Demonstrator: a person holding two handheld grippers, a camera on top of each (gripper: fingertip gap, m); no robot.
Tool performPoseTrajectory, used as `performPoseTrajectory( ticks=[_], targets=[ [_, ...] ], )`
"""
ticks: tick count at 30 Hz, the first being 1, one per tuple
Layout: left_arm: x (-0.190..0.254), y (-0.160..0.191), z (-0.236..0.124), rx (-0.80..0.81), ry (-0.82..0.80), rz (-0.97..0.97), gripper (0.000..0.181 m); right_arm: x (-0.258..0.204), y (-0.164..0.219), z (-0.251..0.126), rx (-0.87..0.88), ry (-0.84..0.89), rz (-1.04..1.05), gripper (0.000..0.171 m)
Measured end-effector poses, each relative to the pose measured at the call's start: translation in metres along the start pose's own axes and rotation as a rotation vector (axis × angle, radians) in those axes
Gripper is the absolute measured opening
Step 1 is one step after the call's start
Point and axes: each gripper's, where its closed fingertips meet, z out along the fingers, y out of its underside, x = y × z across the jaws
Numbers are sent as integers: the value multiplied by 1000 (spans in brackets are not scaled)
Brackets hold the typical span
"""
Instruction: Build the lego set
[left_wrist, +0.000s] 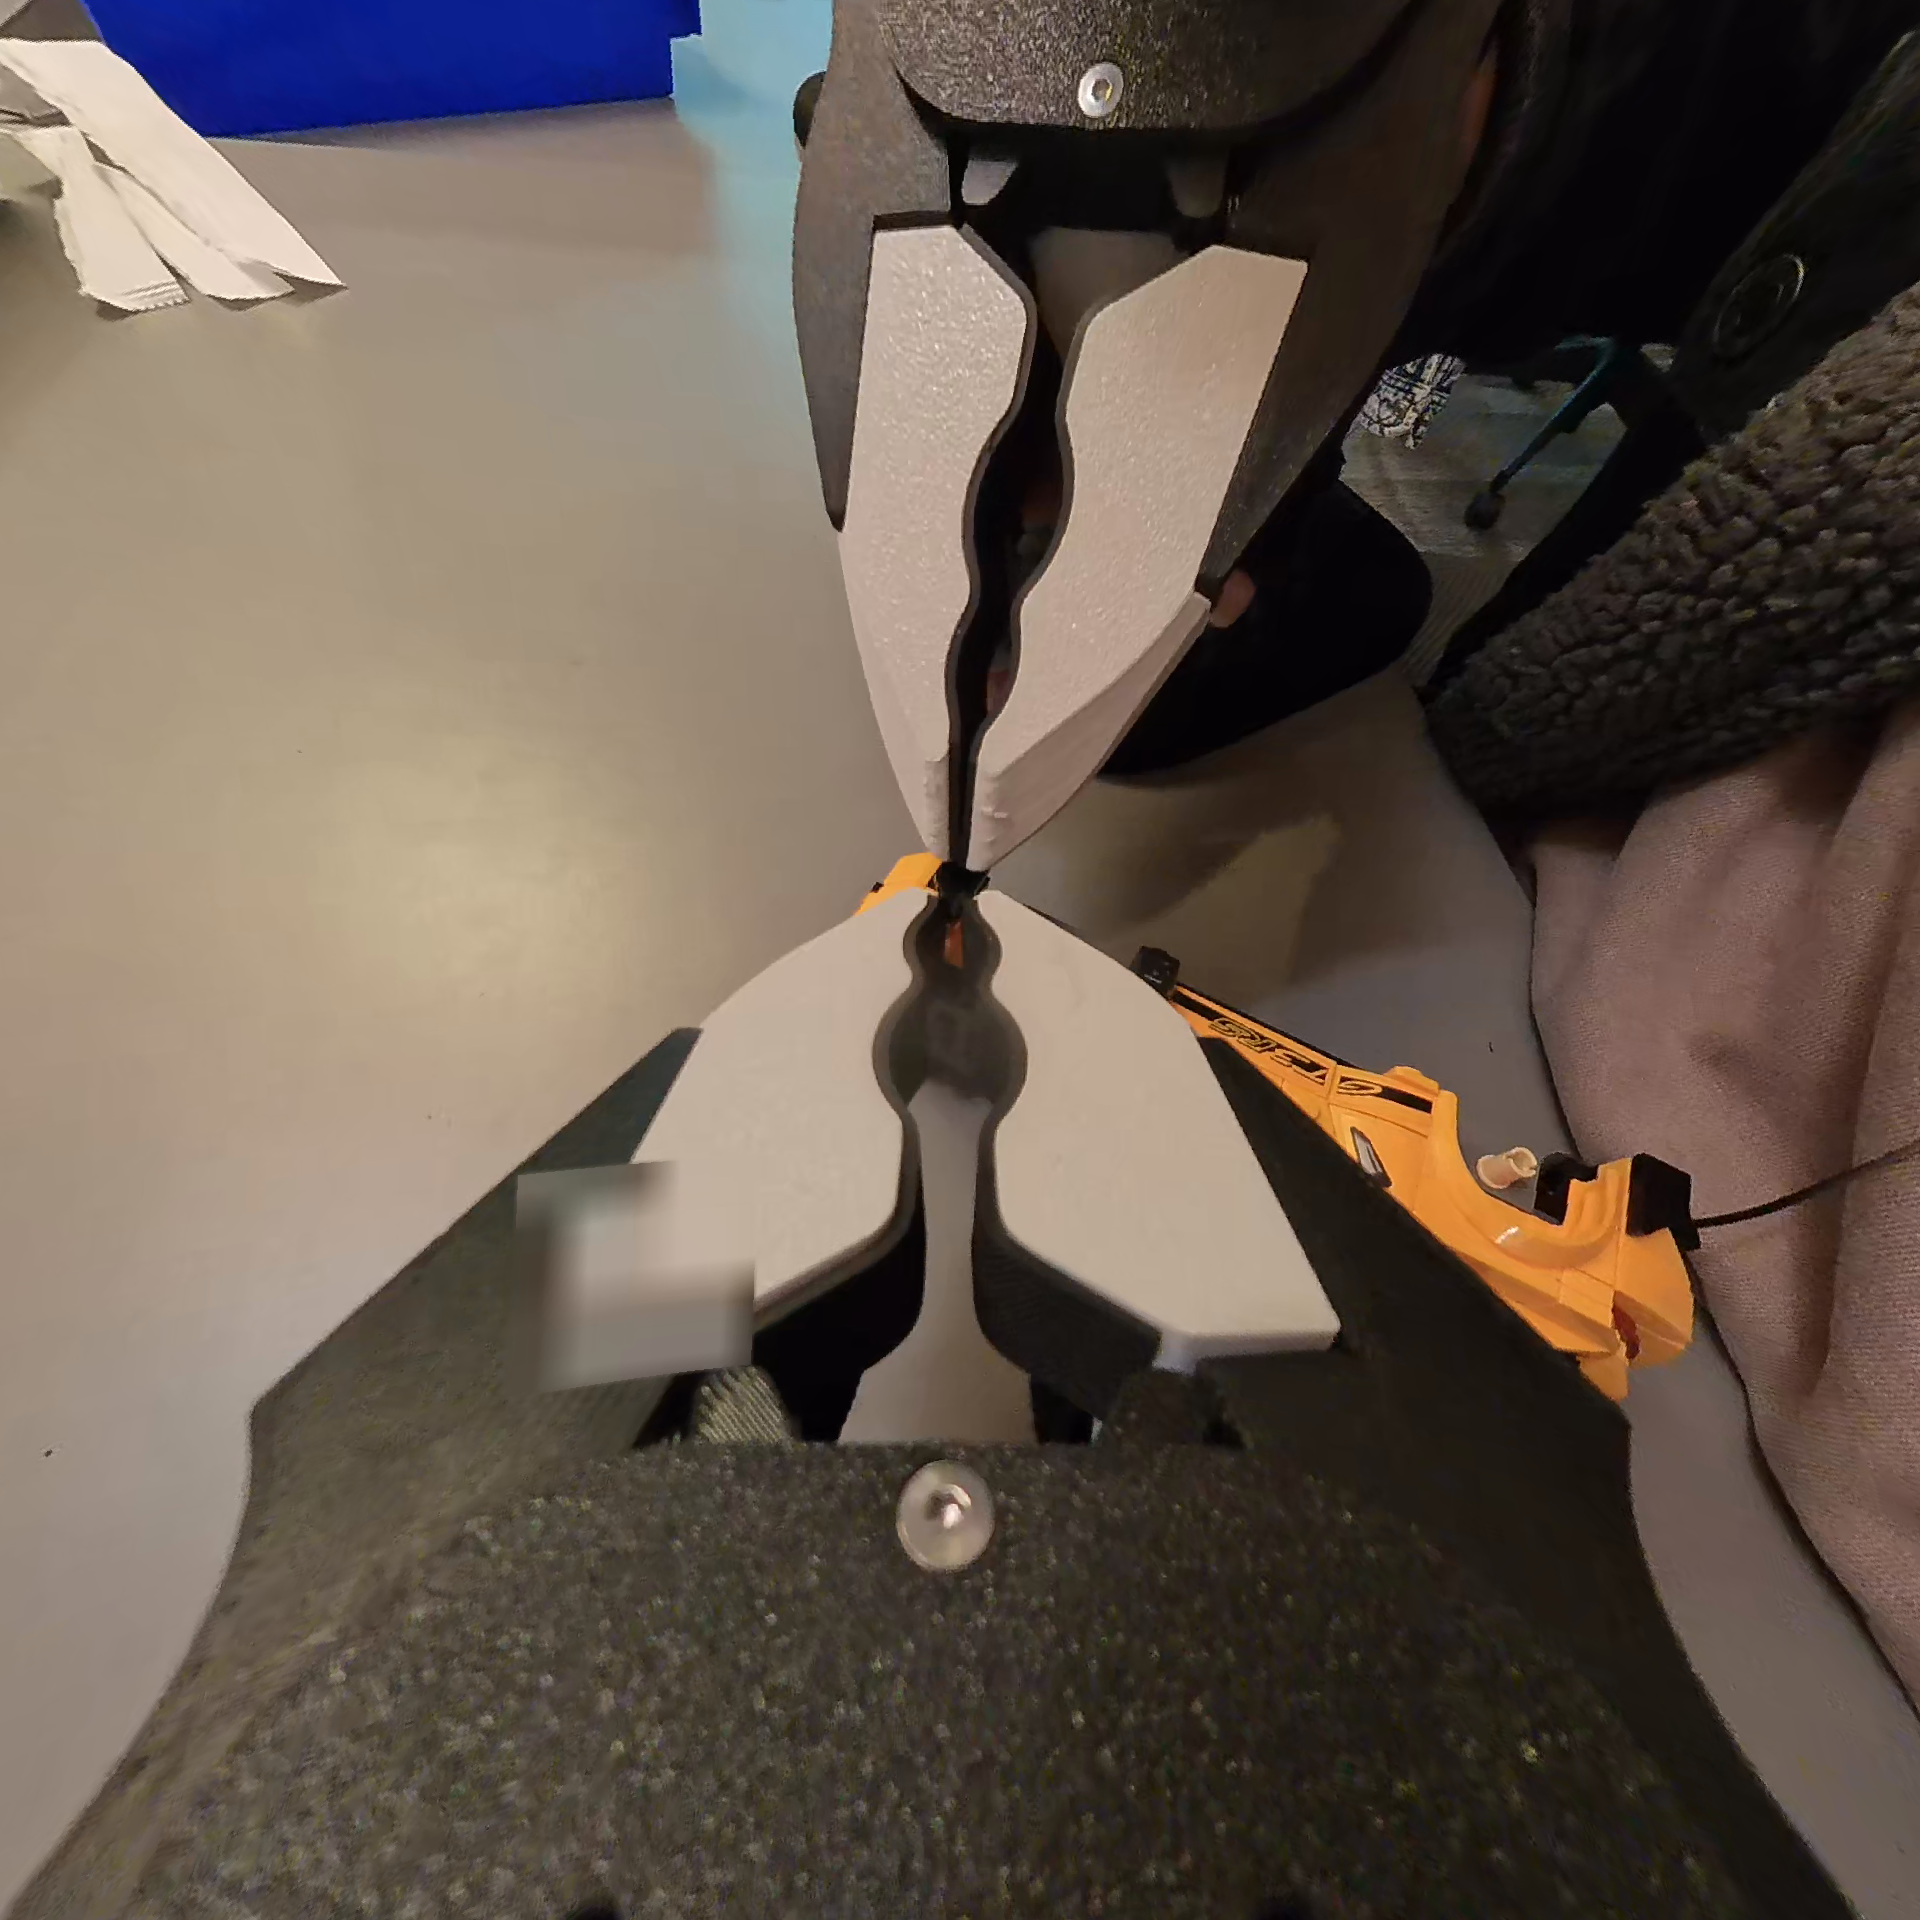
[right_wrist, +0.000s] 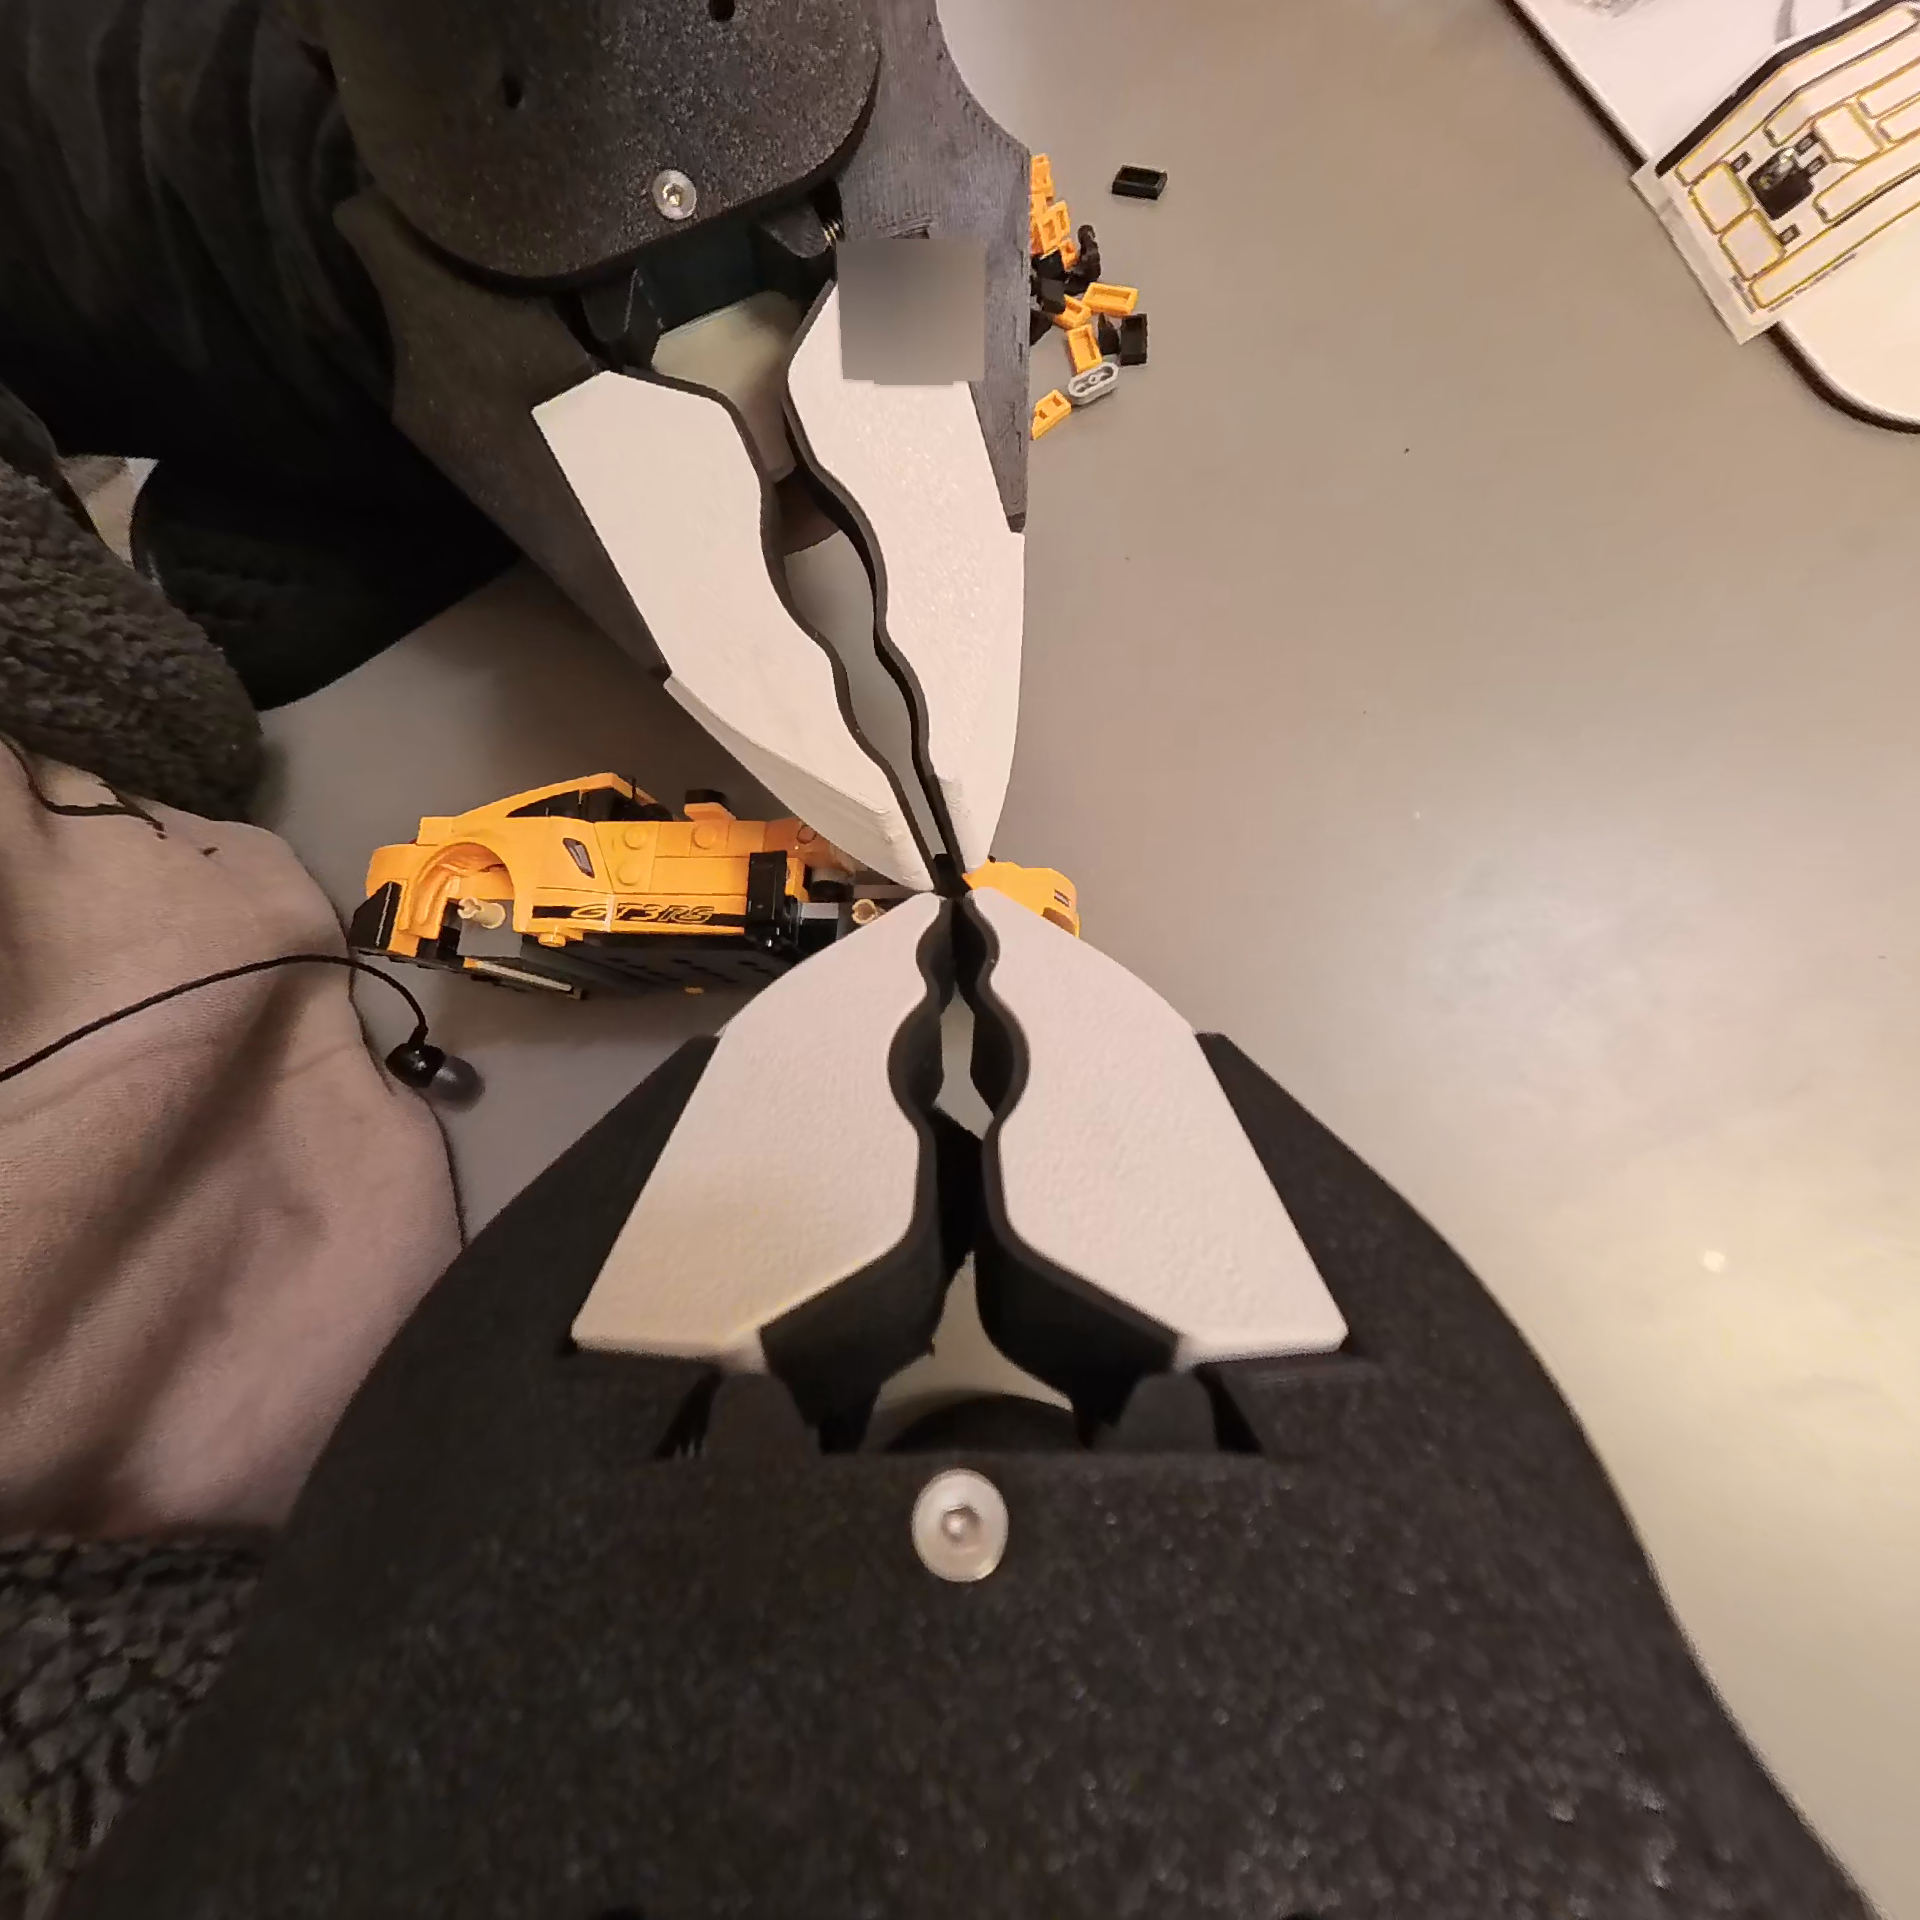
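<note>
- At frame centre of both wrist views, the left gripper (left_wrist: 961, 914) and right gripper (left_wrist: 966, 847) meet tip to tip, fingers narrowed on a small black piece (left_wrist: 958, 883) with an orange part (right_wrist: 1023, 891) just behind.
- Which gripper bears the black piece cannot be told; both appear pinched on it.
- Lower right in the left wrist view, the orange car body (left_wrist: 1455, 1174) lies on its side on the counter (left_wrist: 364, 831).
- Upper right in the right wrist view, loose bricks (right_wrist: 1086, 301) and a sticker sheet (right_wrist: 1787, 187) lie well apart from the car.
- Step in hand, by judgement: joining a small sub-part.
- Next move calls for aligned, steady pressure, then carrying it to the car.
</note>
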Motion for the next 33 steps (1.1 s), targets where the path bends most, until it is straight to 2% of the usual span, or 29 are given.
performPoseTrajectory(
  ticks=[18,26,30,33],
  targets=[
    [-1,1,0,7,-16,13,3,1,0,2,13,10,38,1],
    [-1,1,-1,12,-17,12,3,1,-1,3,5,41,-9,1],
    [-1,2,-3,10,-25,11,11,3,-5,3,56,47,-3,0],
    [-2,1,-4,16,-35,10,10,5,-14,-6,123,53,-11,0]
  ],
)
